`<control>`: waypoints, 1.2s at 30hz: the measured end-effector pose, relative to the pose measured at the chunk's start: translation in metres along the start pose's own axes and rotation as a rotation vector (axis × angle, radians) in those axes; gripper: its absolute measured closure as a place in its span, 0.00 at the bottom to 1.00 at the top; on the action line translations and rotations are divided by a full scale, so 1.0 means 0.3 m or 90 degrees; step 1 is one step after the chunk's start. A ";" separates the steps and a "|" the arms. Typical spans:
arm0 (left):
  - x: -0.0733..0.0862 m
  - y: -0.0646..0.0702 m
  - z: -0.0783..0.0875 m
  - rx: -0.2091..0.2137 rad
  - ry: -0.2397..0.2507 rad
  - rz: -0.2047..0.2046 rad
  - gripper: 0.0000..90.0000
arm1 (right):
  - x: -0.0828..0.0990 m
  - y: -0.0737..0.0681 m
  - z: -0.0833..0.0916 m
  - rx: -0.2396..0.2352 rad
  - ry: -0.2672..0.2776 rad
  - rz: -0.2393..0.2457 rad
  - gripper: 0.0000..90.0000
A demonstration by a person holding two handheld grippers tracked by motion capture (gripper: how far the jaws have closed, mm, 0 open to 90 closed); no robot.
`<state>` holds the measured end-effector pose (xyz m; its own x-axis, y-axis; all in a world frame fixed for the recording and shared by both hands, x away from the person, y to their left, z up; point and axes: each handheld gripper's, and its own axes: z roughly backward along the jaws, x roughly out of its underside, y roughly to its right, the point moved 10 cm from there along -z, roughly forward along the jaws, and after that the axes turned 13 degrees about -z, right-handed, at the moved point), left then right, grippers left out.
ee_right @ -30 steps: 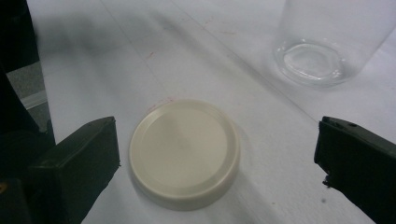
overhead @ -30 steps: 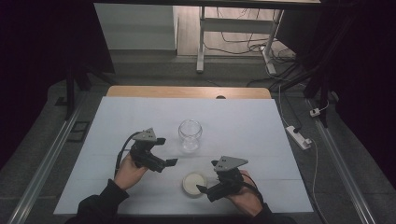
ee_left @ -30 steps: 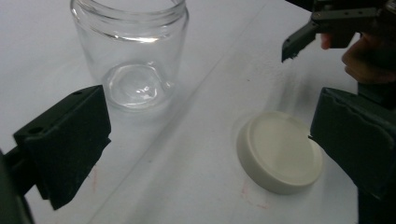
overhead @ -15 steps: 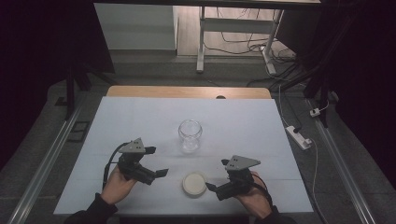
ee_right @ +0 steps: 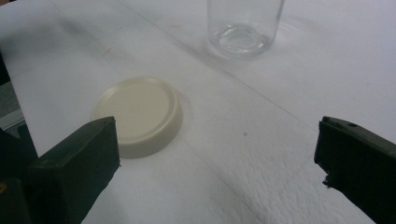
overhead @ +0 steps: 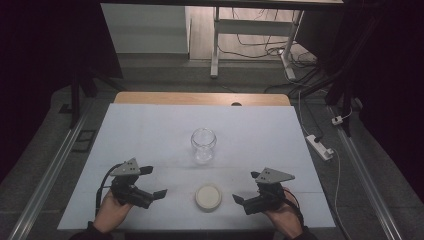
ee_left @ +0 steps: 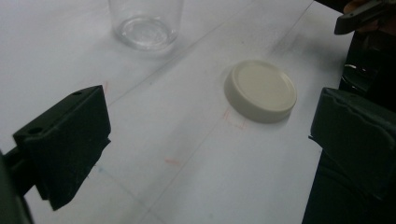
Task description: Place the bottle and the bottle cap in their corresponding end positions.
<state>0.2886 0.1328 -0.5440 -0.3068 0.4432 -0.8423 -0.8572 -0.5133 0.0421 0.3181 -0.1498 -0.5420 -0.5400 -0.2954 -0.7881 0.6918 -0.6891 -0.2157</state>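
Both grippers drawn back toward table's near edge since a second ago, clear of cream lid [overhead: 208, 196]; left gripper [overhead: 153, 182] and right gripper [overhead: 245, 188] jaws spread wide, holding nothing; lid lies flat between them; empty glass jar [overhead: 203, 145] upright beyond lid, farther from both.

Glass jar [ee_right: 245, 25] top cropped.

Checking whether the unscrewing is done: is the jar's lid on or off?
Off. The cream lid lies flat on the table, apart from the upright glass jar, whose mouth is open.
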 end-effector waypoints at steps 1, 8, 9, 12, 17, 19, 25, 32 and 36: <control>0.008 0.001 0.007 -0.002 0.000 0.003 0.00 | 0.002 0.005 0.004 0.002 0.000 -0.001 0.00; 0.067 -0.002 0.067 -0.031 -0.006 0.018 0.00 | 0.024 0.038 0.032 0.022 -0.001 -0.016 0.00; 0.077 -0.003 0.075 -0.037 -0.008 0.021 0.00 | 0.027 0.042 0.036 0.024 0.000 -0.019 0.00; 0.103 -0.006 0.099 -0.049 -0.010 0.028 0.00 | 0.041 0.060 0.050 0.035 -0.002 -0.024 0.00; 0.142 -0.007 0.140 -0.070 -0.012 0.041 0.00 | 0.073 0.095 0.078 0.052 -0.004 -0.044 0.00; 0.158 -0.007 0.155 -0.075 -0.013 0.048 0.00 | 0.085 0.110 0.089 0.060 -0.005 -0.053 0.00; 0.210 -0.009 0.189 -0.099 -0.029 0.062 0.00 | 0.118 0.145 0.126 0.078 -0.009 -0.077 0.00; 0.265 -0.012 0.211 -0.116 -0.051 0.083 0.00 | 0.153 0.178 0.169 0.105 -0.011 -0.101 0.00; 0.290 -0.012 0.219 -0.125 -0.067 0.087 0.00 | 0.163 0.190 0.196 0.115 -0.002 -0.118 0.00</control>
<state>0.2378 0.2214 -0.5822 -0.4643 0.4286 -0.7751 -0.7111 -0.7021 0.0378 0.3029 -0.2425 -0.5588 -0.6509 -0.1554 -0.7431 0.4846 -0.8385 -0.2492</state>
